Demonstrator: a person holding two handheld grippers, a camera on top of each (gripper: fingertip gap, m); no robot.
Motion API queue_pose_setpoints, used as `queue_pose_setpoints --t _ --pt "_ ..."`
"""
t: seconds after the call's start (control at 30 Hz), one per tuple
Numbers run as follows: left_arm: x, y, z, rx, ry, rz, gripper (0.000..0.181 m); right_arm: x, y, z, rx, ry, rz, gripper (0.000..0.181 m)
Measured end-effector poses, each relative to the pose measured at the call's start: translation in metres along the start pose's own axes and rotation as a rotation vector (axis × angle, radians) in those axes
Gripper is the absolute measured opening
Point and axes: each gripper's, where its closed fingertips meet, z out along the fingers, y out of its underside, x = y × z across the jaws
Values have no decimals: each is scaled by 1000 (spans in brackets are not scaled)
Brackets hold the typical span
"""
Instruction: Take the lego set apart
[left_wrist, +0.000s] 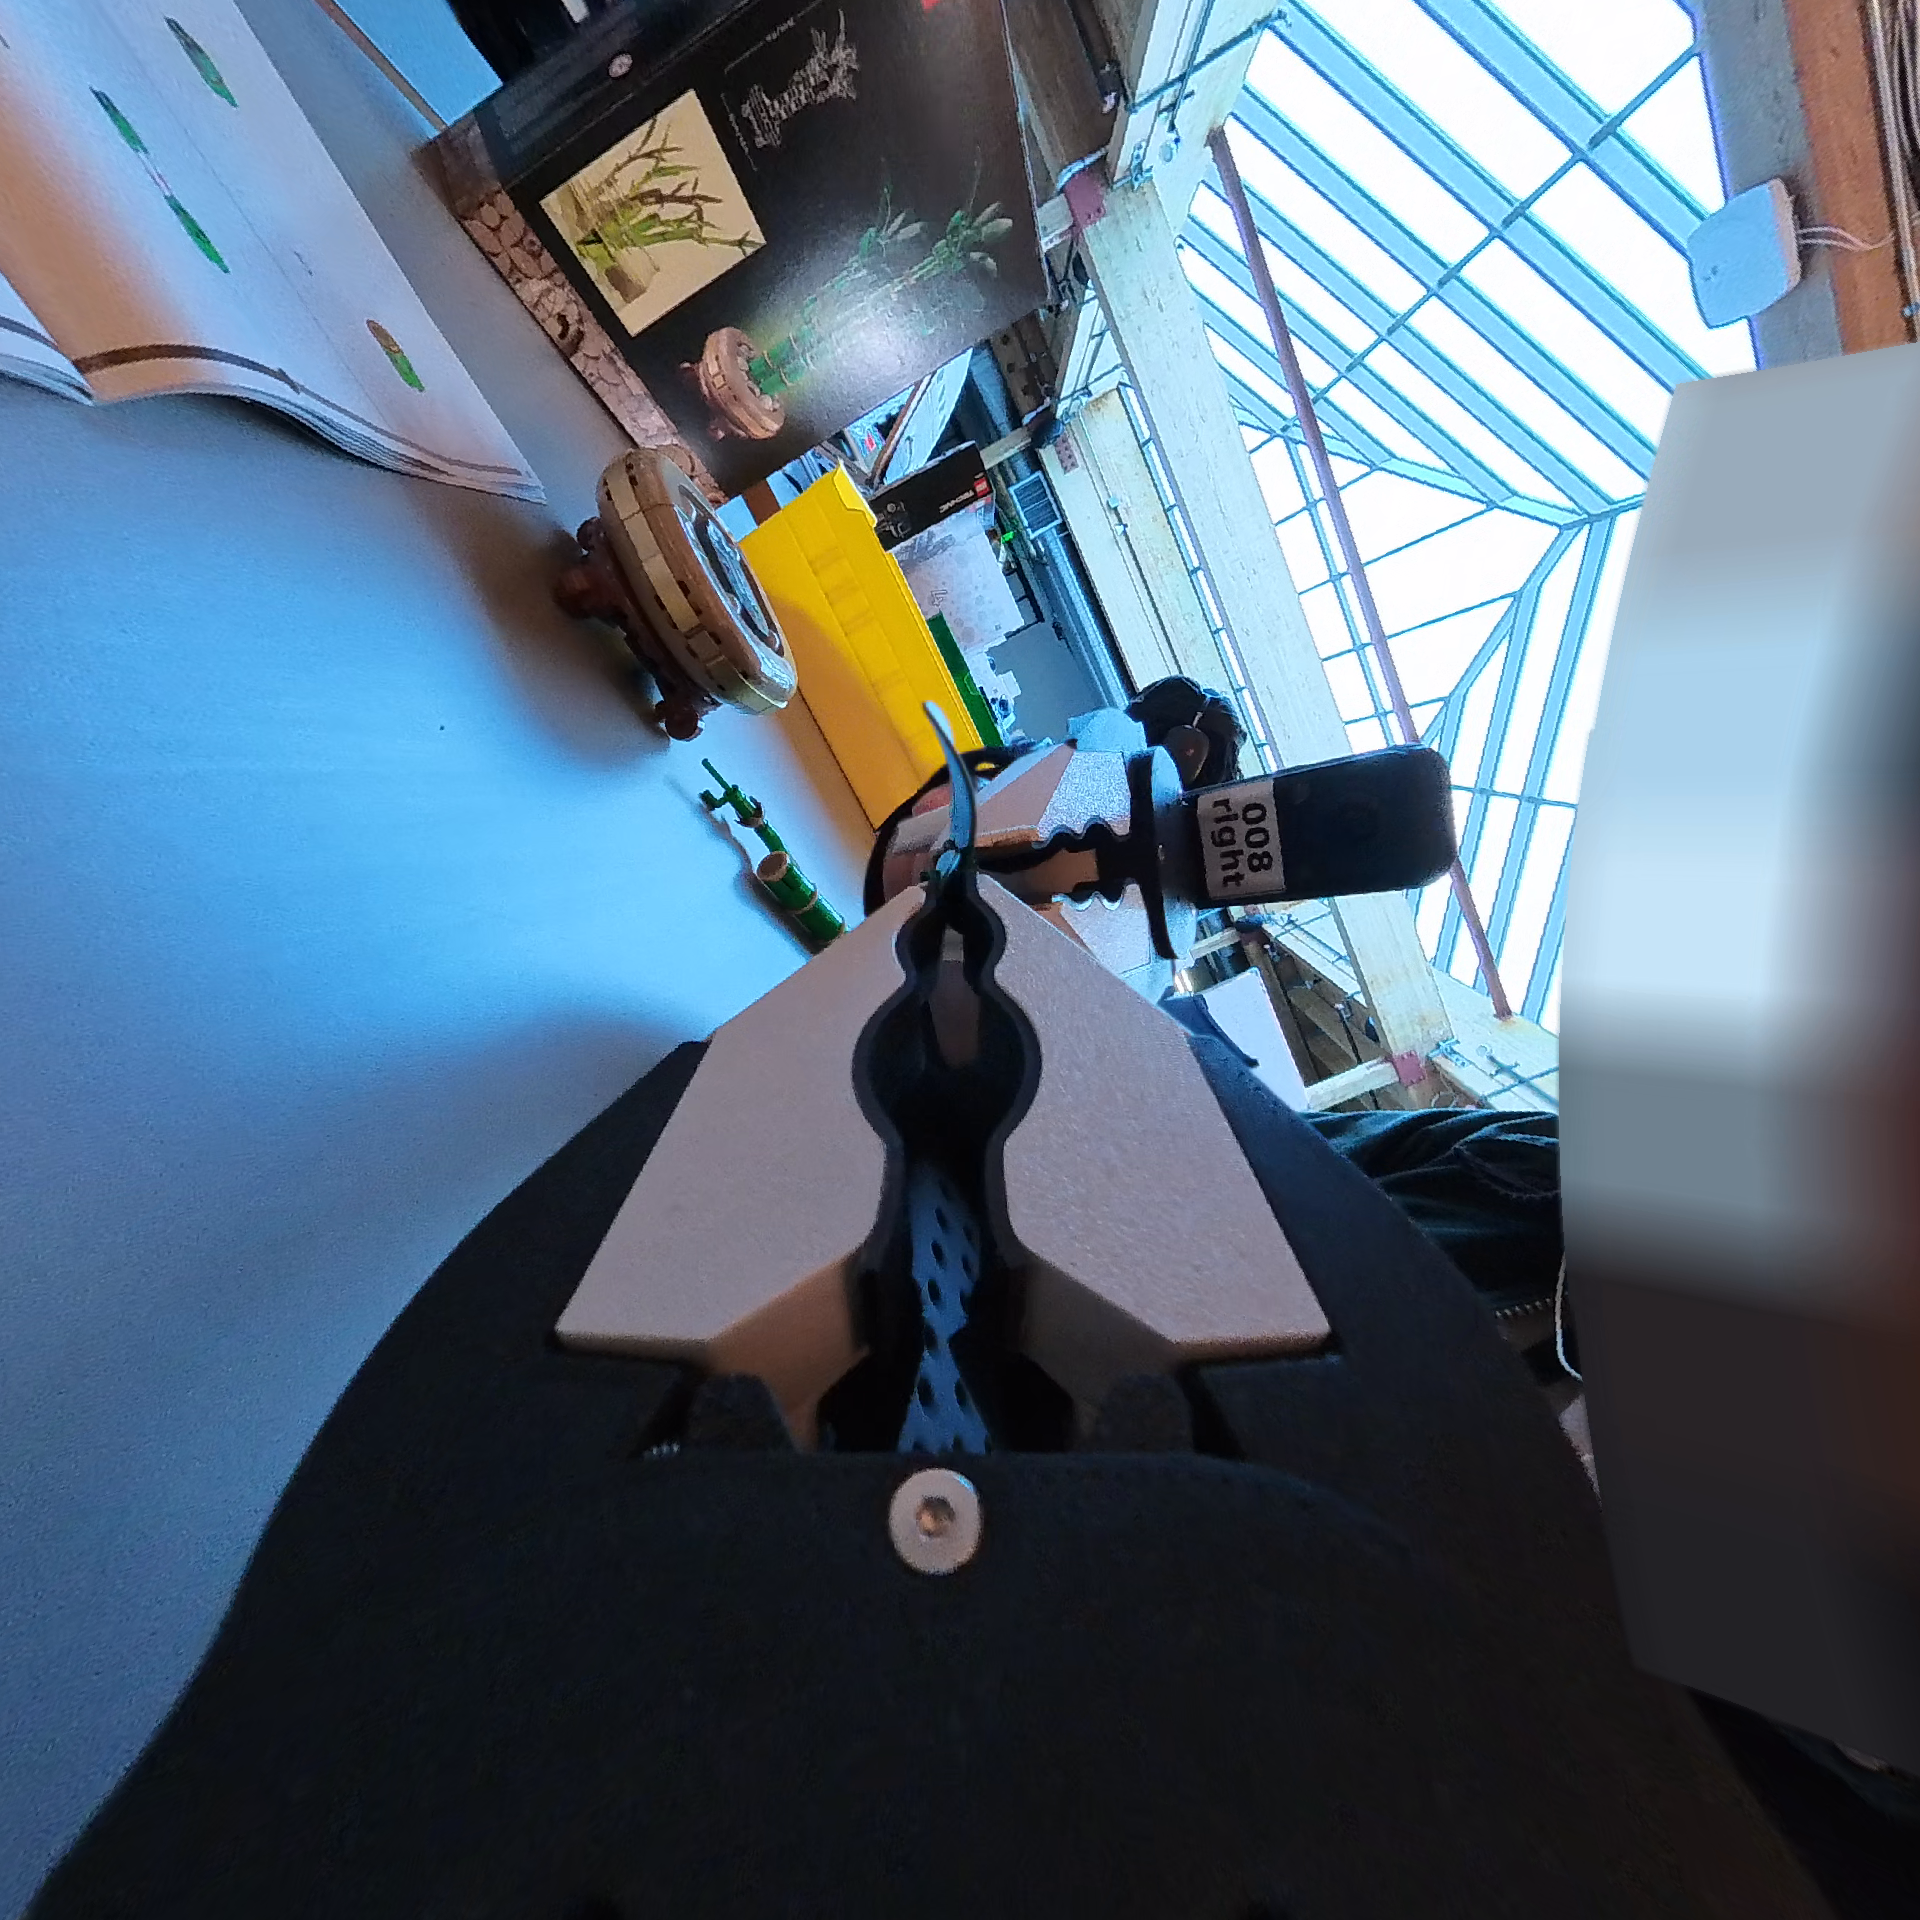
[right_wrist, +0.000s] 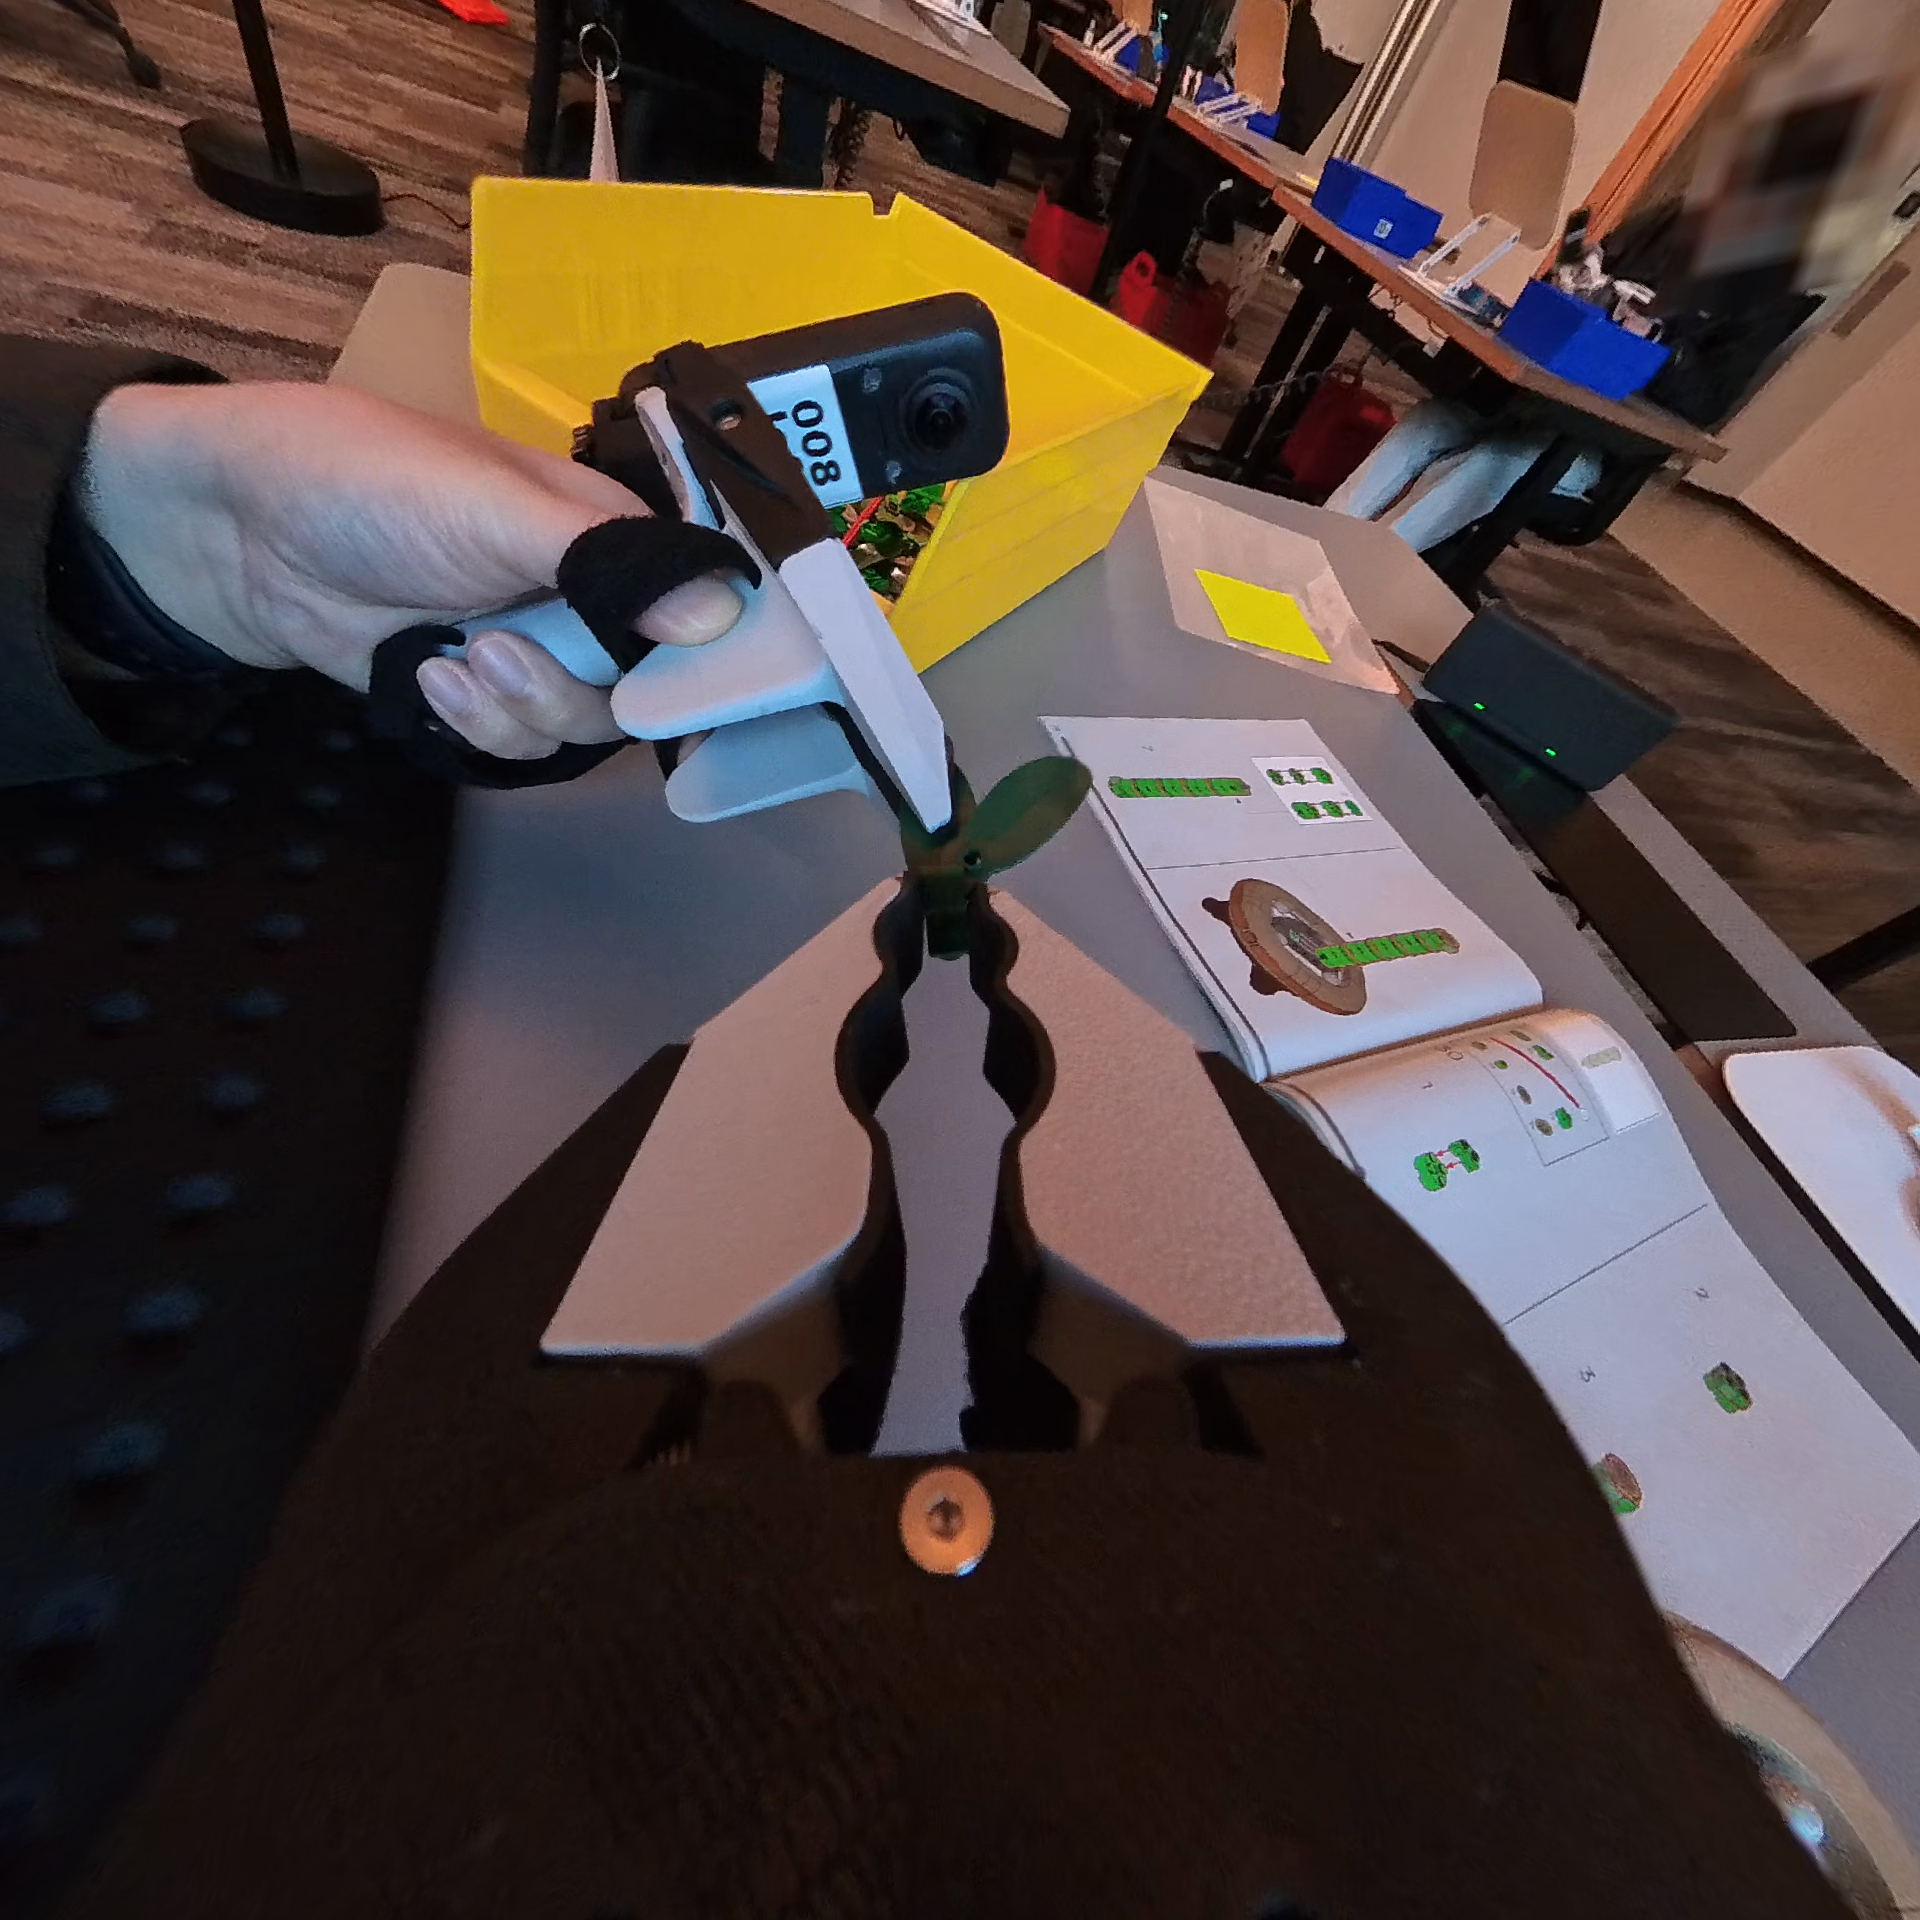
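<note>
- The right gripper (right_wrist: 948, 920), two pale wedge-shaped fingers with wavy black inner pads, is nearly closed, its tips pinching the stem of a small dark green plastic leaf sprig (right_wrist: 951, 904) held up above the table.
- The left gripper (left_wrist: 948, 914), of the same build, is also drawn narrow, its tips pinching a thin curved leaf blade (left_wrist: 951, 790) of that sprig; in the right wrist view its white finger comes down onto the sprig from above, just past the right tips.
- A bare hand (right_wrist: 343, 551) with black straps over its fingers holds the left gripper, left of the right jaws; a black camera (right_wrist: 914, 400) with a white label sits on it.
- Beyond the left jaws, lying on the grey table (left_wrist: 260, 935), is a short green bamboo-like brick stalk (left_wrist: 774, 868).
- Farther out stands a round tan brick pot on dark brown feet (left_wrist: 691, 592), well apart from the stalk.
- Past that is a yellow plastic bin (right_wrist: 727, 270), with green pieces (right_wrist: 894, 535) showing inside it behind the left gripper.
- An open white instruction booklet (right_wrist: 1455, 1091) lies on the table to the right of the right jaws.
- A black set box with plant pictures (left_wrist: 790, 229) stands behind the pot.
</note>
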Motion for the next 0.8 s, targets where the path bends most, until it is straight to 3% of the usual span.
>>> queue_pose_setpoints --t 0.23,0.47,0.57,0.6,0.8 --pt "11 -1 1 -13 0 114 4 0 -7 -5 114 -206 419 7" --pt "13 -2 1 -4 13 121 6 1 -7 -3 183 -388 760 7" --pt "26 -6 2 32 98 114 10 5 -15 -8 279 -518 987 6" --pt "24 -7 3 36 94 103 21 7 -16 -9 304 -536 1033 6" --pt "11 1 8 -18 -15 157 28 2 -15 -3 289 -560 1067 7"
